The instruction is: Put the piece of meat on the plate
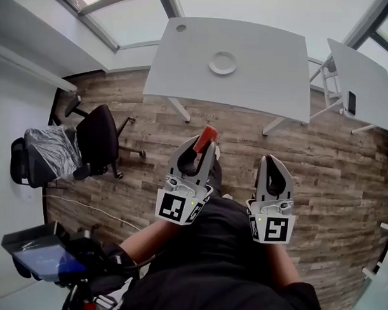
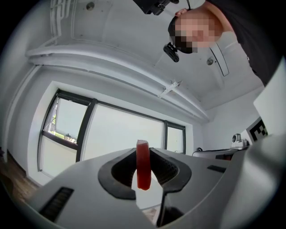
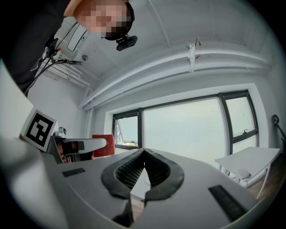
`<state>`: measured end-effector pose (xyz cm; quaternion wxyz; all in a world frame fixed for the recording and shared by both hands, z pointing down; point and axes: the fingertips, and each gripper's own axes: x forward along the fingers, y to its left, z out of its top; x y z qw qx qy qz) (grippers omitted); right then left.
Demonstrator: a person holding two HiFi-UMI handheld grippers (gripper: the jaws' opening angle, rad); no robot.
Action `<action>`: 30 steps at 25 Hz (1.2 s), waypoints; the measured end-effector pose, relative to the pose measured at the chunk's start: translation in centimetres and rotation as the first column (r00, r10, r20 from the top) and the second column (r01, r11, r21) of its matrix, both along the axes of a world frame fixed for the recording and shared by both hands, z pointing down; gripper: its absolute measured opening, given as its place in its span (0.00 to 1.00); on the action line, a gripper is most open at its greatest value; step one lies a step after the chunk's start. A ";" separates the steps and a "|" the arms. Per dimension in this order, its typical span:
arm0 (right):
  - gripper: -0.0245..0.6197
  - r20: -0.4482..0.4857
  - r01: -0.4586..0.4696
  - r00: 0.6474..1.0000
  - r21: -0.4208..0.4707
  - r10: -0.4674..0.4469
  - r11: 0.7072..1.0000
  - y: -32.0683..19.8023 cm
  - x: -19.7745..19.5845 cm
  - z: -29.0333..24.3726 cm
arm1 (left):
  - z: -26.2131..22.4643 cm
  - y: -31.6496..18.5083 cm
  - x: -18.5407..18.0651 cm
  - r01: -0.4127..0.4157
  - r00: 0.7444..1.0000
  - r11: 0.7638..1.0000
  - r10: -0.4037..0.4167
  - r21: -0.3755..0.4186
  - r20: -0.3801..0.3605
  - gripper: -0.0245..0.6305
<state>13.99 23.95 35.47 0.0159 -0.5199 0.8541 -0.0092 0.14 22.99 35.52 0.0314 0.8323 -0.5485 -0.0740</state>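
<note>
The left gripper [image 1: 203, 151] is clenched on the piece of meat [image 1: 206, 137], a thin red slab standing on edge between the dark pads; in the left gripper view its upper end pokes above the jaws and its lower end hangs free beneath them. The right gripper [image 1: 268, 159], at three o'clock of the left one, has its jaws pressed together with nothing in them.

The plate [image 1: 222, 62] lies well apart from both, at twelve o'clock in the head view, alone near the middle of the grey table [image 1: 273, 84]; wooden floor [image 1: 150, 127] stretches between the person and the table, and a black office chair [image 1: 96, 138] stands off at nine o'clock.

The step in hand looks like the carry, with the placing not yet begun. To do it well, hold the clamp just as firm as now, since the slab looks slippery and is held only across its thin faces; bring the jaws over the plate's centre rather than its rim; sink until the hanging end is close to the plate before letting go, so the meat tips flat instead of bouncing off; let the empty gripper stay out at three o'clock, clear of the plate.
</note>
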 end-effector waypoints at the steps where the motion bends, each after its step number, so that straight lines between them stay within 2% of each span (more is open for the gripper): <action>1: 0.05 -0.001 -0.010 1.000 -0.009 0.010 1.000 -1.4 -0.1 0.1 | 0.1 -1.3 -0.2 -0.007 1.000 1.000 0.006 -0.012 -0.016 0.18; 7: 0.05 -0.022 -0.010 1.000 -0.059 0.009 0.998 -11.5 -4.5 -0.4 | 1.3 -10.8 -4.8 -0.009 0.999 0.997 0.005 -0.082 -0.049 0.18; 12: 0.05 -0.013 -0.010 1.000 -0.030 0.009 0.999 -13.1 -4.2 -1.4 | 0.9 -11.8 -4.3 -0.018 0.999 0.997 0.015 -0.074 -0.039 0.18; 14: 0.05 -0.020 -0.017 1.000 -0.032 0.016 0.999 -14.9 -4.9 -1.3 | 0.9 -13.5 -5.2 -0.027 0.999 0.997 0.024 -0.072 -0.035 0.18; 18: 0.05 -0.022 -0.034 0.999 -0.051 0.032 0.998 -20.8 -7.5 -1.1 | 1.7 -18.8 -8.4 -0.021 0.999 0.994 0.016 -0.106 -0.049 0.18; 21: 0.05 -0.028 -0.029 0.999 -0.043 0.028 0.999 -24.0 -8.9 -1.3 | 2.3 -21.8 -9.4 -0.033 0.998 0.992 0.028 -0.123 -0.048 0.18; 25: 0.05 -0.033 -0.001 0.999 -0.036 0.000 0.999 -26.0 -10.7 -1.8 | 3.0 -24.2 -10.6 -0.026 0.998 0.988 0.018 -0.151 -0.055 0.18; 30: 0.05 -0.023 0.019 1.000 -0.060 -0.021 0.998 -27.6 -11.2 -1.5 | 6.2 -26.9 -9.7 -0.042 0.999 0.977 0.038 -0.209 -0.023 0.18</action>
